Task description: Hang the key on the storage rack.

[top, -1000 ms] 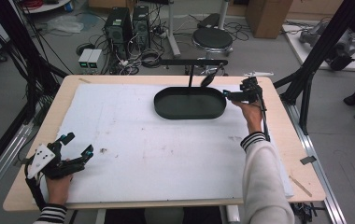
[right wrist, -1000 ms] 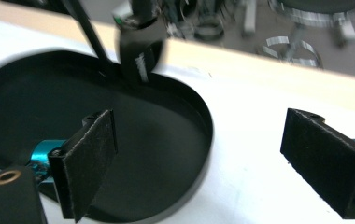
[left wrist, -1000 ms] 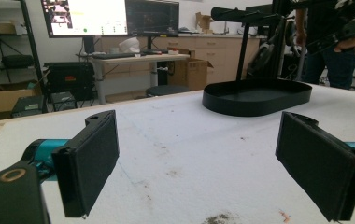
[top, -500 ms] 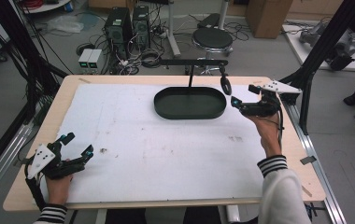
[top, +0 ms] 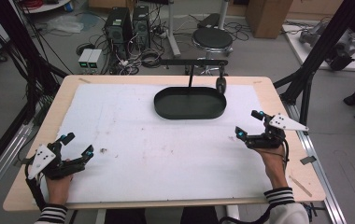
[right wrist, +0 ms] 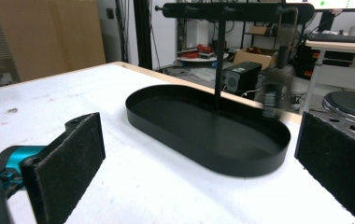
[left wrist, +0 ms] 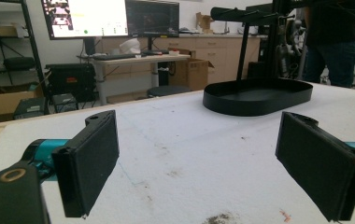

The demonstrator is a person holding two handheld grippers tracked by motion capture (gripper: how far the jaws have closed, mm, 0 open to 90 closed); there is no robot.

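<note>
The black oval tray (top: 189, 103) is being seen at the far-centre of the tabletop (top: 133, 140), w/ a thin post (top: 190, 77) rising from its middle to a horizontal crossbar (top: 193, 61); a small dark item (top: 221, 85) is being carried off the bar's right end, over the tray's right rim, but it is too blurred in the right gripper view to be identified. The tray's long axis is being laid left-right across the tabletop. The right gripper (top: 250, 125) is being held near the right edge, jaws spread wide & nothing pinched; the tray is lying ahead of it and to its left, close by, as is shown in the right gripper view, where the tray (right wrist: 208, 128) is being framed between the two pads (right wrist: 68, 158). The left gripper (top: 76, 145) is being held low at the near-left corner, jaws also spread & empty, well apart from the tray (left wrist: 258, 95), which is lying ahead and to its right. The right hand is being judged the nearer, so any reach to the stand would prob. be made from that side. Tray, post & bar look like matte black metal w/ a low upright rim; the jaw pads look like coarse black foam; the tabletop is being covered by a white, lightly stained sheet over pale wood.
</note>
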